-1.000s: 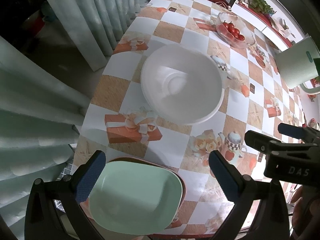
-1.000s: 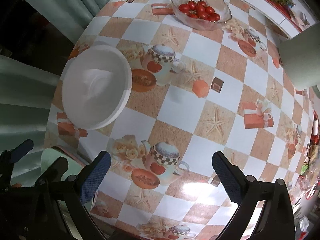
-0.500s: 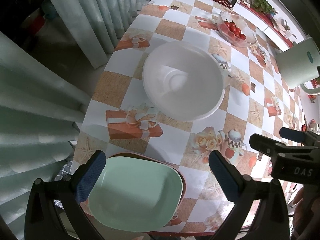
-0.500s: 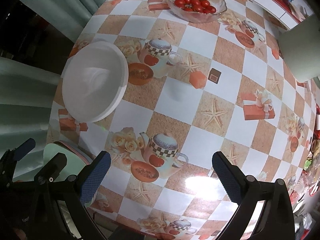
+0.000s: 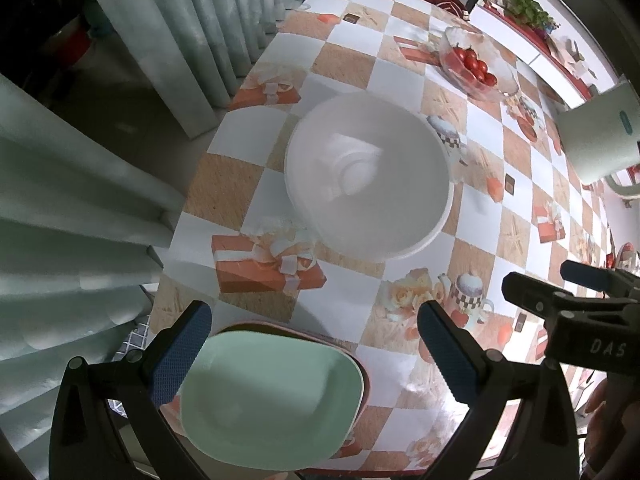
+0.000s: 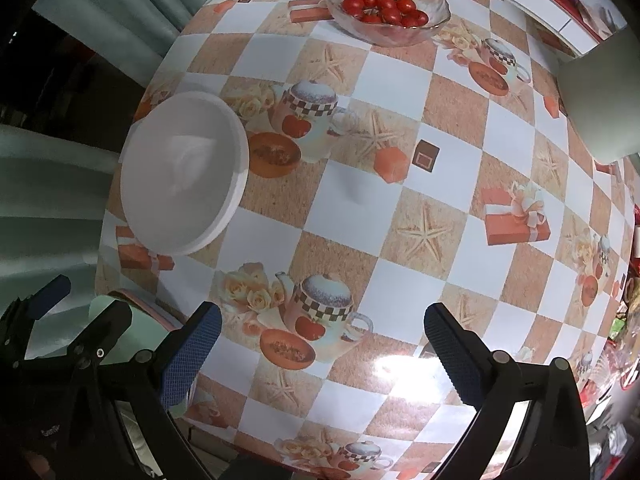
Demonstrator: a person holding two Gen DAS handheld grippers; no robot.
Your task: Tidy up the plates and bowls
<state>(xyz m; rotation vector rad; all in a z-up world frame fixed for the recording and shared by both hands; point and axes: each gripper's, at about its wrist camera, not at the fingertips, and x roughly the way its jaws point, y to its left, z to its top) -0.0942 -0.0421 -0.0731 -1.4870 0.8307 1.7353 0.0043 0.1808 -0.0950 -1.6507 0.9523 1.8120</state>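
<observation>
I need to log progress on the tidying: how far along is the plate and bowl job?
Partly done, it seems. The green plate already sits stacked on a pink plate near the table's edge. Nothing is in hand: the left gripper hangs open above the stack, and the right gripper is open over bare tablecloth. The white bowl stands alone farther back, not yet placed.

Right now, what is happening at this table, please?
A person holds two grippers above the table, tidying dishes. Both are open and hold nothing. The left gripper hovers over a green plate that lies on a pink plate near the table edge. The right gripper hovers over bare cloth. A white bowl stands alone farther back, and a glass bowl of tomatoes behind it.
</observation>
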